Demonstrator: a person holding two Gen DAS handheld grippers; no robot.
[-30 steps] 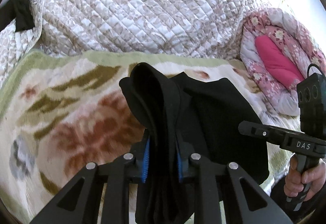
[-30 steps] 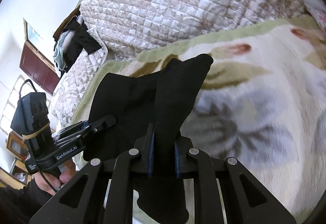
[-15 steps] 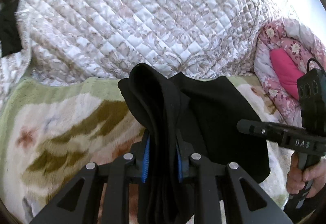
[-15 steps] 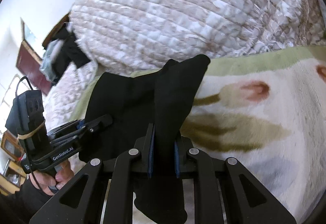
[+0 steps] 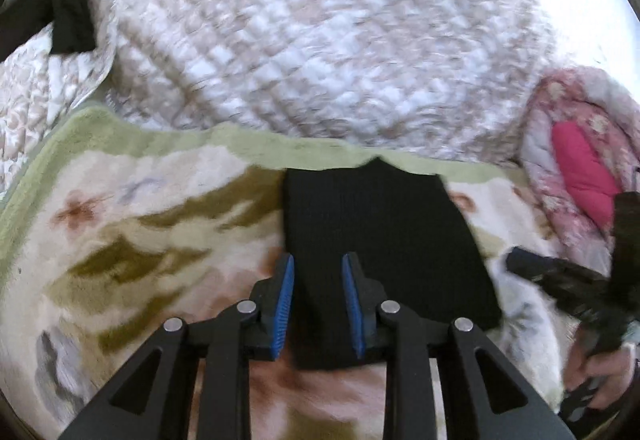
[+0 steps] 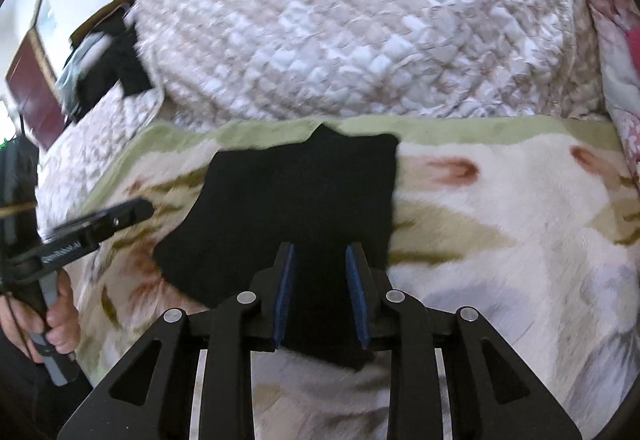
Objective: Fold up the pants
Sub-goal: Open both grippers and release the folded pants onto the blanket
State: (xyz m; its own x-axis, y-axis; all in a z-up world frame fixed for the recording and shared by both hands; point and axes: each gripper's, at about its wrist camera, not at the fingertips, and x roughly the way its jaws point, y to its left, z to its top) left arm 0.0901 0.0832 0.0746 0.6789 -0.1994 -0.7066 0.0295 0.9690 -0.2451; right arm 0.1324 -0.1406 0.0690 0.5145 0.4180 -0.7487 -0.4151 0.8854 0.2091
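Note:
The black pants (image 5: 380, 240) lie flat as a folded rectangle on the flowered blanket (image 5: 140, 232); they also show in the right wrist view (image 6: 296, 200). My left gripper (image 5: 318, 304) is open, its blue pads apart over the near left edge of the pants. My right gripper (image 6: 320, 292) is open over the near right edge of the pants. Neither gripper holds cloth. The left gripper shows in the right wrist view (image 6: 132, 210), and the right gripper in the left wrist view (image 5: 516, 256).
A big quilted white-and-beige cover (image 5: 320, 40) is heaped behind the blanket. A pink flowered quilt (image 5: 580, 168) lies at the right. Dark clothes (image 6: 108, 60) hang at the far left. The blanket (image 6: 500, 240) stretches to the right of the pants.
Both grippers held a bunched edge of the pants aloft; now both have opened and the pants lie flat on the blanket. The views are blurred by motion.

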